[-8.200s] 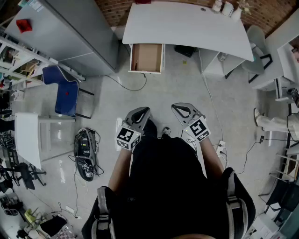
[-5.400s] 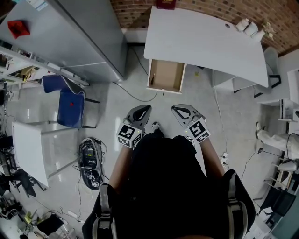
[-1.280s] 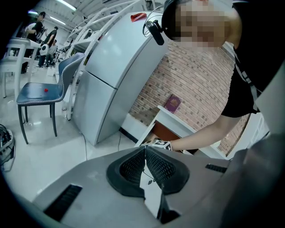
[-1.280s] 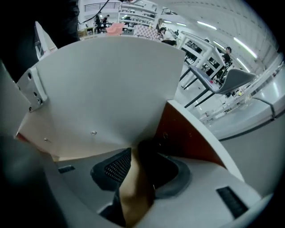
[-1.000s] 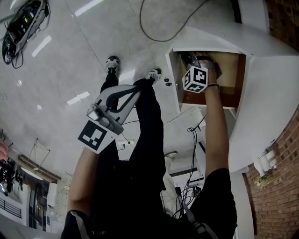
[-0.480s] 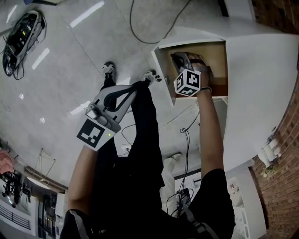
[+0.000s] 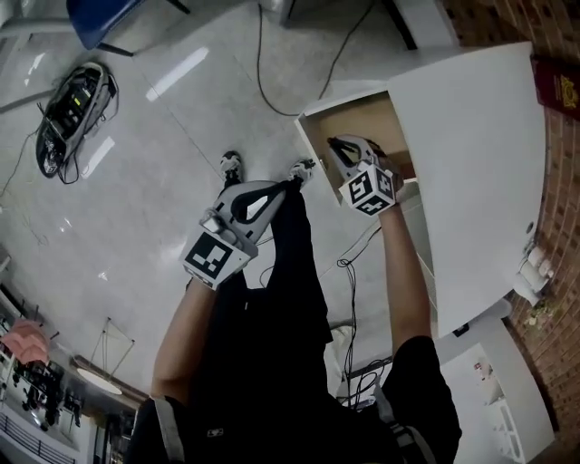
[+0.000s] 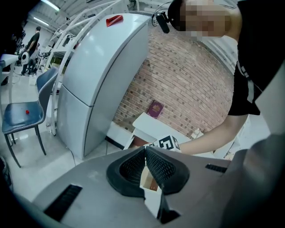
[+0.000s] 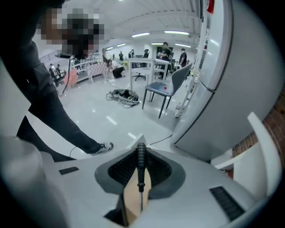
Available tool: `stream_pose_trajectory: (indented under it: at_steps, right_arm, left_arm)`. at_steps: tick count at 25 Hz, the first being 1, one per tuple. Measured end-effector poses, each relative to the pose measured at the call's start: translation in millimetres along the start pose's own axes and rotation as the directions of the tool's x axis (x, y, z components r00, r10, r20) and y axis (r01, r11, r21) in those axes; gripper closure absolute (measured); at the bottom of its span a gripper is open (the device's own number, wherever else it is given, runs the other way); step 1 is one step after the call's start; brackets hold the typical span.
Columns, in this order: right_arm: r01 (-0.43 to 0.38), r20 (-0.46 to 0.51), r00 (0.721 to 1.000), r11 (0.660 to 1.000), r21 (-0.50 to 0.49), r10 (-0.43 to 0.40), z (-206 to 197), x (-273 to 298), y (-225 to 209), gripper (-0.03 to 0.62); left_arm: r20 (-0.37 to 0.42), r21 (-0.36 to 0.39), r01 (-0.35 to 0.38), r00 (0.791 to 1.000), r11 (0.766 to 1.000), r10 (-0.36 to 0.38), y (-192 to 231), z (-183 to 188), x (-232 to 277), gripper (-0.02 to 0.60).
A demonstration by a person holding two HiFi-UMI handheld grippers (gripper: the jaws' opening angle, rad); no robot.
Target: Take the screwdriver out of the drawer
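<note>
In the right gripper view my right gripper [image 9: 140, 148] is shut on the screwdriver [image 9: 140, 164]. Its black ribbed handle sits between the pads and its thin metal shaft runs back toward the camera. In the head view the right gripper [image 7: 334, 143] hangs over the front of the open wooden drawer [image 7: 337, 122] under the white desk [image 7: 471, 154]; the screwdriver is too small to make out there. My left gripper [image 7: 277, 187] is held over the person's legs, left of the drawer. Its jaws [image 8: 145, 149] are shut with nothing between them.
A grey cabinet [image 8: 95, 84] stands left of the desk against the brick wall. A blue chair [image 7: 100, 14] and a bundle of cables [image 7: 72, 104] are on the shiny floor at the left. A red booklet [image 7: 562, 86] lies on the desk. The person's shoes [image 7: 232, 164] are beside the drawer.
My right gripper has lifted up out of the drawer's inside and rolled, with the screwdriver in it. The left gripper has also risen, and the head view has swung round.
</note>
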State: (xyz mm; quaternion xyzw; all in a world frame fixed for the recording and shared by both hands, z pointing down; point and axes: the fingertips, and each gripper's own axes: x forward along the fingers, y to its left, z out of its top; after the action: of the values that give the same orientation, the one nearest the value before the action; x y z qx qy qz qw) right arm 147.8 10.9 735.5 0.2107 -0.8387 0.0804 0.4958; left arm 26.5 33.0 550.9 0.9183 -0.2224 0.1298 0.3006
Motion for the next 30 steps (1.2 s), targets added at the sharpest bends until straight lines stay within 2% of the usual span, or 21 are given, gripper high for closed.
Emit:
stream_pose_trajectory:
  at_steps: [7, 11, 15, 21, 26, 30]
  right_arm:
    - [0.067, 0.077, 0.994, 0.984, 0.167, -0.081, 64.3, -81.1, 15.0, 0.473]
    - [0.115, 0.129, 0.979, 0.953, 0.28, -0.156, 106.8, -134.1, 23.9, 0.473]
    - [0.174, 0.166, 0.956, 0.923, 0.342, -0.242, 145.1, -172.1, 35.5, 0.473]
    - [0.27, 0.21, 0.902, 0.871, 0.409, -0.378, 193.2, -213.3, 63.4, 0.473]
    - [0.345, 0.231, 0.831, 0.794, 0.5, -0.507, 211.8, -237.5, 72.3, 0.471]
    - [0.381, 0.221, 0.786, 0.734, 0.562, -0.577, 218.9, -243.4, 88.4, 0.473]
  left_arm:
    - [-0.021, 0.081, 0.092, 0.996, 0.992, -0.091, -19.5, 33.5, -26.1, 0.563]
    - [-0.036, 0.133, 0.149, 0.989, 0.98, -0.146, -34.4, 52.6, -48.6, 0.561]
    - [-0.05, 0.182, 0.187, 0.982, 0.965, -0.181, -32.2, 69.6, -69.4, 0.562]
    - [-0.079, 0.253, 0.241, 0.97, 0.937, -0.229, -30.3, 86.5, -98.0, 0.563]
    - [-0.114, 0.342, 0.31, 0.951, 0.887, -0.289, -38.2, 106.5, -108.7, 0.561]
    - [-0.135, 0.374, 0.357, 0.934, 0.856, -0.331, -47.1, 110.6, -121.8, 0.561]
